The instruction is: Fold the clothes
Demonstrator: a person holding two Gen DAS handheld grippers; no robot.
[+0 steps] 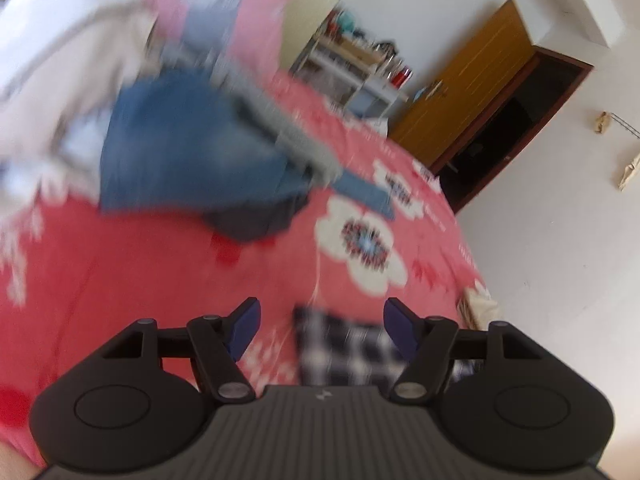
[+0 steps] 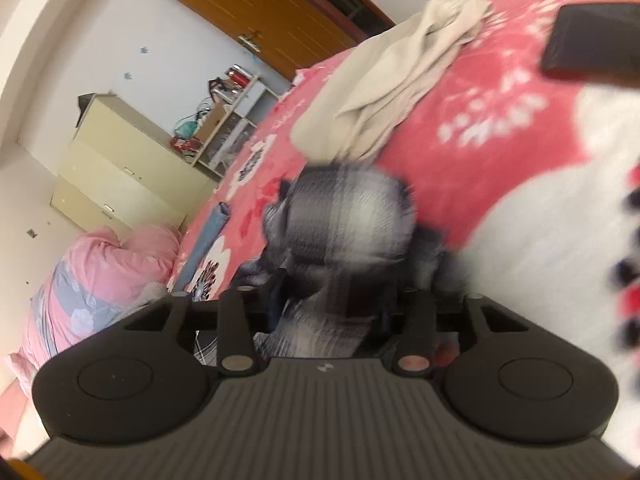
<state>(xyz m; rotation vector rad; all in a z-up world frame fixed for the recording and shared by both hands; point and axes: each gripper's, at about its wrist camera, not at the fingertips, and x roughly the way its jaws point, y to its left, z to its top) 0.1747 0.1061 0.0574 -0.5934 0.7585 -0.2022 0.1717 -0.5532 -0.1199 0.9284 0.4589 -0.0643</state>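
The left gripper (image 1: 322,326) sits nearest the lens in the left wrist view, fingers spread wide and holding nothing. Just beyond the fingers, at 6 o'clock in the frame, a corner of the checked garment (image 1: 344,344) lies on the bed (image 1: 140,280), which carries a red cover with white flowers. At 10 o'clock, a blue denim garment (image 1: 188,140) rests on the bed with a dark grey garment (image 1: 248,226) partly under its near edge. A white garment (image 1: 52,72) lies at 9 to 11 o'clock, heavily blurred.

In the right wrist view, the right gripper (image 2: 328,304) has its fingers closed in on the checked garment (image 2: 344,224), which bunches up between them and hides the fingertips. A beige garment (image 2: 400,76) lies crumpled on the bed (image 2: 500,128) at 12 o'clock, well apart from the gripper. A dark flat object (image 2: 592,40) shows at 2 o'clock; it cannot be identified. A pink quilt (image 2: 112,268) sits at 9 o'clock beside the bed.
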